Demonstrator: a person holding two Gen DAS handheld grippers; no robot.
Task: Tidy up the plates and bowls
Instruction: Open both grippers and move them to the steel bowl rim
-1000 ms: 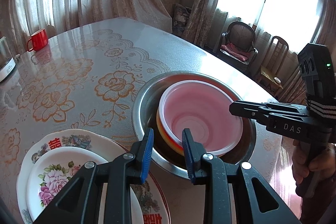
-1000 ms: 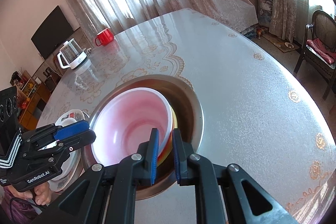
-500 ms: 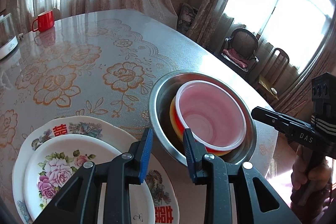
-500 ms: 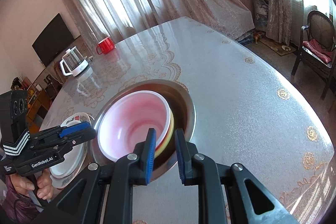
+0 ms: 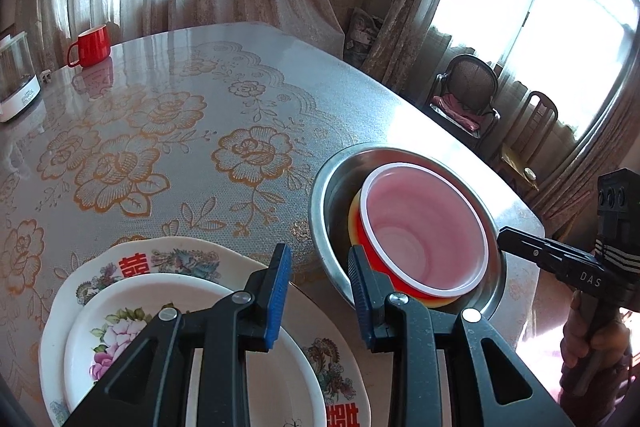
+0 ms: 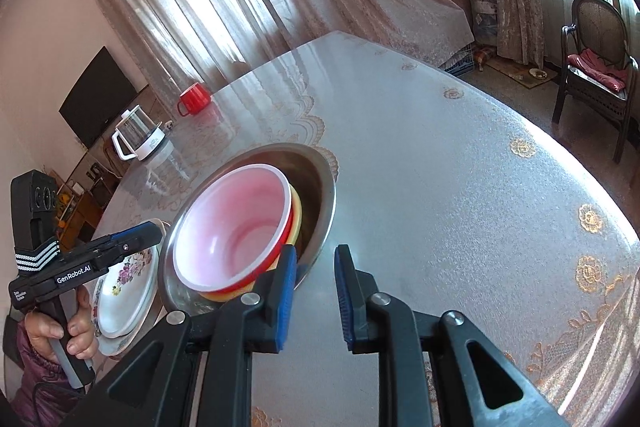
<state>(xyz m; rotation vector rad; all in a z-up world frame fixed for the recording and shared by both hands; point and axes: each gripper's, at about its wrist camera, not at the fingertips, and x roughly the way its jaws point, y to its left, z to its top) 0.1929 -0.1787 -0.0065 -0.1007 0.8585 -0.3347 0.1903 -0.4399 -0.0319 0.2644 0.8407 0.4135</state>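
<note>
A red bowl with a pale pink inside (image 5: 424,231) sits nested in a yellow bowl (image 5: 354,223), both inside a steel basin (image 5: 332,187); the stack also shows in the right wrist view (image 6: 236,227). A white flowered plate (image 5: 132,311) lies on a larger patterned plate (image 5: 132,259) to the basin's left. My left gripper (image 5: 316,291) is open and empty, above the gap between plates and basin. My right gripper (image 6: 316,291) is open and empty, just off the basin's right rim (image 6: 328,195).
A red mug (image 5: 90,45) and a glass kettle (image 6: 138,139) stand at the far side of the flowered table. Chairs (image 6: 592,75) stand beyond the table's right edge. A TV (image 6: 96,95) hangs on the wall.
Both grippers have pulled back and up from the bowl stack. The right gripper's jaws have opened wider. The bowls stay in the basin.
</note>
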